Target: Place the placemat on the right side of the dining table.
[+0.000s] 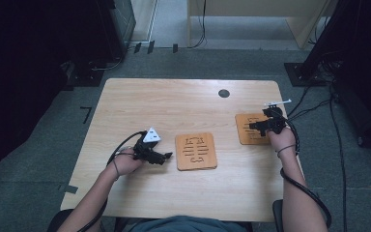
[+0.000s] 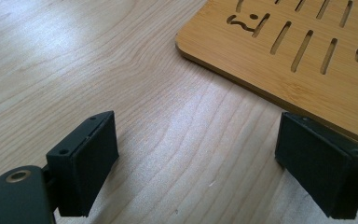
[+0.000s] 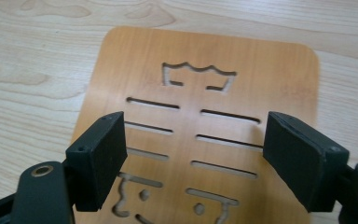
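- Table [image 1: 125, 104]: pale wood, bearing two slotted bamboo mats well apart from each other.
- Centre mat [image 1: 196, 152]: lies flat near the table's middle, just right of the left gripper; in the left gripper view its rounded corner and edge [image 2: 279, 60] sit just beyond the jaws, not between them.
- Right mat [image 1: 251, 128]: lies flat near the right edge, under the right gripper; in the right gripper view its slots and crown-shaped cut-out [image 3: 200, 121] run between the jaws.
- Left gripper [image 1: 166, 155]: jaws spread wide and empty, held low over bare wood and aimed rightward at the centre mat; probably lined up to approach its near-left edge.
- Right gripper [image 1: 248, 125]: jaws spread wide and empty, poised above the right mat and straddling its width; whether the pads touch the mat cannot be told. The wide spread seems meant to span the mat before closing.
- Judgement: each gripper addresses its own mat; neither mat is gripped yet, and flat, thin boards will likely need an edge hold.
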The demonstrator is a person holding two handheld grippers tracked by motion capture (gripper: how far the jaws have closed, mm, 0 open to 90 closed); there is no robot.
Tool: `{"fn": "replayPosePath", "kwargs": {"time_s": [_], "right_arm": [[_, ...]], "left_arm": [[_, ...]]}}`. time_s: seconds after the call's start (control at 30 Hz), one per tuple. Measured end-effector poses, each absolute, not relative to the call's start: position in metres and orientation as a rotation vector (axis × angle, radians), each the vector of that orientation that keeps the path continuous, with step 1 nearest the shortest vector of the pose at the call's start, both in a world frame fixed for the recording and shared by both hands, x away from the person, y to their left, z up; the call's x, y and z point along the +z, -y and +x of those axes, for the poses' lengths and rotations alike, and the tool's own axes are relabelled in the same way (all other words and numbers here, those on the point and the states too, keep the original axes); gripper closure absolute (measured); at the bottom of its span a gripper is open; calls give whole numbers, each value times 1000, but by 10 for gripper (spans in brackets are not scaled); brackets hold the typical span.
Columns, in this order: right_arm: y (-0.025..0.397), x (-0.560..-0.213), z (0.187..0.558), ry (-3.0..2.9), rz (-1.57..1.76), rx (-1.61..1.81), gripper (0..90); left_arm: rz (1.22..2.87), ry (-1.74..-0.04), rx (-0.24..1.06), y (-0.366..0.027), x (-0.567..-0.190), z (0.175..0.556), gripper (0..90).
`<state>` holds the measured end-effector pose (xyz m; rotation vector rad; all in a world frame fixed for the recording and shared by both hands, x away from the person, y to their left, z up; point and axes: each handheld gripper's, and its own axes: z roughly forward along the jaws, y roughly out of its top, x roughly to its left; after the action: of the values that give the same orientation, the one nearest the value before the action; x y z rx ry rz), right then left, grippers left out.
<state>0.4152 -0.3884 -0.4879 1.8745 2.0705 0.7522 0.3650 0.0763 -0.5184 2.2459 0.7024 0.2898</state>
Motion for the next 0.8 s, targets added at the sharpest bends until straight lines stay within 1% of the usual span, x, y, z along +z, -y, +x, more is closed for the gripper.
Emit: {"fn": "replayPosePath", "kwargs": {"time_s": [0.8], "right_arm": [[344, -491, 416, -2215, 1761, 780, 216]], "left_arm": [[2246, -703, 290, -76, -518, 365, 121]]}}
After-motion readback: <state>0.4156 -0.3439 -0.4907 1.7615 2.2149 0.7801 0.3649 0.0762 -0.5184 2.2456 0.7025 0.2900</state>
